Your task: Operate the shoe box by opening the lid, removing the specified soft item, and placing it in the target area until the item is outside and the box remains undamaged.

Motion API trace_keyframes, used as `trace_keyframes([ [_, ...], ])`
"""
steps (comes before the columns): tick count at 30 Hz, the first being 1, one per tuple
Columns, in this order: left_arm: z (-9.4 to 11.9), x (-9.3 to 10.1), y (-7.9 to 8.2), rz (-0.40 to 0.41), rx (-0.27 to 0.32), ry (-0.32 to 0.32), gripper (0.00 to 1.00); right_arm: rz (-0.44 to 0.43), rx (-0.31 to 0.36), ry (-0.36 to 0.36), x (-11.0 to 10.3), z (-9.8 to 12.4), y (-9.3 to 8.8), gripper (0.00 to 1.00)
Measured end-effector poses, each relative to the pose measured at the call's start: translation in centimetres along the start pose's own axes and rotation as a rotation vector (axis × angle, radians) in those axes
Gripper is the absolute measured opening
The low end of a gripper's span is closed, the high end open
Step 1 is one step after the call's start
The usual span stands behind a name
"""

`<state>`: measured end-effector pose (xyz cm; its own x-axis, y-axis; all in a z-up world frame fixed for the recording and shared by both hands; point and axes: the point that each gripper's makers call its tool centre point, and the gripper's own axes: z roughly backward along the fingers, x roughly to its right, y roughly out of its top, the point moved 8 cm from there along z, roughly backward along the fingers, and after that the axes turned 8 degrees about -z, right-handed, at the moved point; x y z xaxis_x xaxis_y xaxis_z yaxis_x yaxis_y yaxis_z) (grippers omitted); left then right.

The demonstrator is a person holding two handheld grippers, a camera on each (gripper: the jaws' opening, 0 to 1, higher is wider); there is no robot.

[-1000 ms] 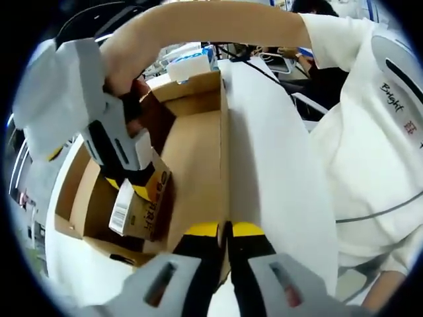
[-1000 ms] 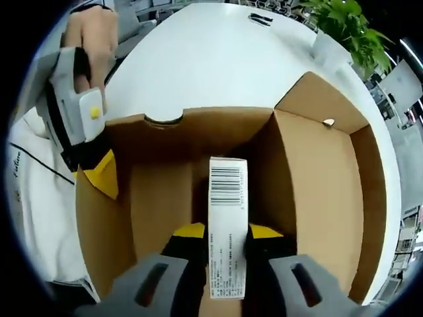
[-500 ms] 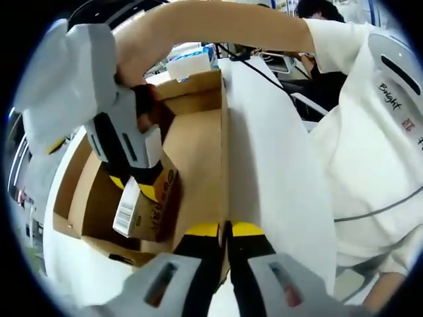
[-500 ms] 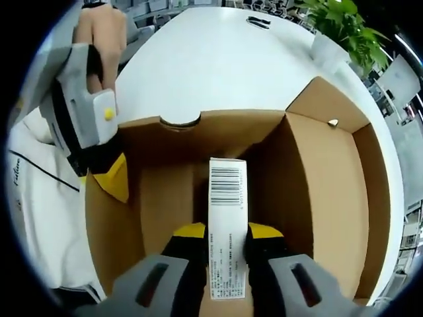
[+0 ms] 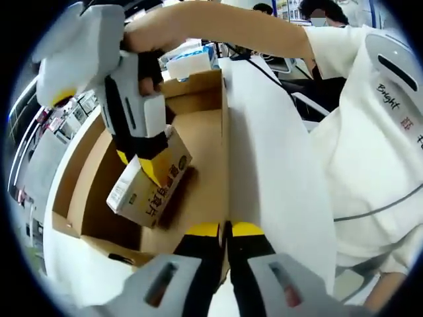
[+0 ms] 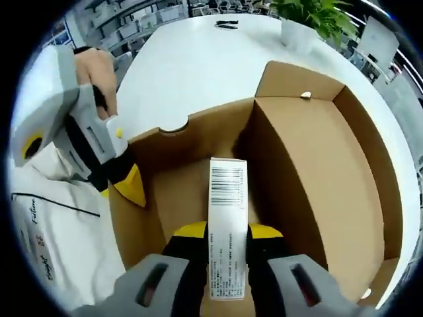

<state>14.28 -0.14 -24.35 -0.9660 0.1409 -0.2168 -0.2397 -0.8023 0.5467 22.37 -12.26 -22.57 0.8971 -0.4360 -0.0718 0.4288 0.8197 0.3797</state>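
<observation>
Lifted higher since before, the right hand-held gripper (image 6: 227, 232) clamps the small carton (image 6: 227, 224) above the shoe box (image 6: 317, 172).

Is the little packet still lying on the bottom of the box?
No, the right tongs hold the packet tilted above the box floor.

Right tongs (image 6: 226, 232) clamp a carton; left tongs (image 5: 225, 230) are pressed together on cardboard.

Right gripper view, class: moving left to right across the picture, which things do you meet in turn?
White sleeve → left gripper on the box wall → small carton held by the right gripper → open lid of the shoe box.
</observation>
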Motion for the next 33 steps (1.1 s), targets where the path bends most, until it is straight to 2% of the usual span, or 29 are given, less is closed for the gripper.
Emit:
trace_keyframes([
  [4, 0.0, 0.0, 0.0, -0.001, 0.000, 0.003, 0.03, -0.009, 0.015, -0.011, -0.4, 1.0, -1.2, 0.20],
  [7, 0.0, 0.0, 0.0, 0.000, 0.001, 0.002, 0.03, -0.066, 0.060, 0.027, -0.9, 0.7, -1.5, 0.20],
  [8, 0.0, 0.0, 0.0, 0.000, 0.001, 0.002, 0.03, -0.063, 0.059, 0.020, -1.0, 0.5, -1.7, 0.20],
  [9, 0.0, 0.0, 0.0, 0.000, 0.001, 0.002, 0.03, -0.081, 0.012, 0.021, -1.2, 0.3, -2.2, 0.20],
  [18, 0.0, 0.0, 0.0, -0.003, 0.002, 0.007, 0.03, -0.028, 0.051, -0.051, -1.4, 0.6, -2.6, 0.20],
  [20, 0.0, 0.0, 0.0, -0.004, 0.002, 0.008, 0.03, -0.041, 0.058, -0.070, -1.5, 0.7, -2.7, 0.20],
  [26, -0.1, 0.0, 0.1, -0.003, 0.001, 0.008, 0.03, -0.021, 0.049, -0.081, -1.6, 1.7, -3.2, 0.20],
  [29, 0.0, 0.0, 0.1, -0.004, 0.005, 0.011, 0.03, -0.008, 0.071, -0.100, -1.5, 1.9, -3.6, 0.20],
  [33, 0.0, 0.0, 0.1, -0.002, 0.004, 0.010, 0.03, 0.001, 0.084, -0.078, -1.3, 2.1, -3.9, 0.20],
])
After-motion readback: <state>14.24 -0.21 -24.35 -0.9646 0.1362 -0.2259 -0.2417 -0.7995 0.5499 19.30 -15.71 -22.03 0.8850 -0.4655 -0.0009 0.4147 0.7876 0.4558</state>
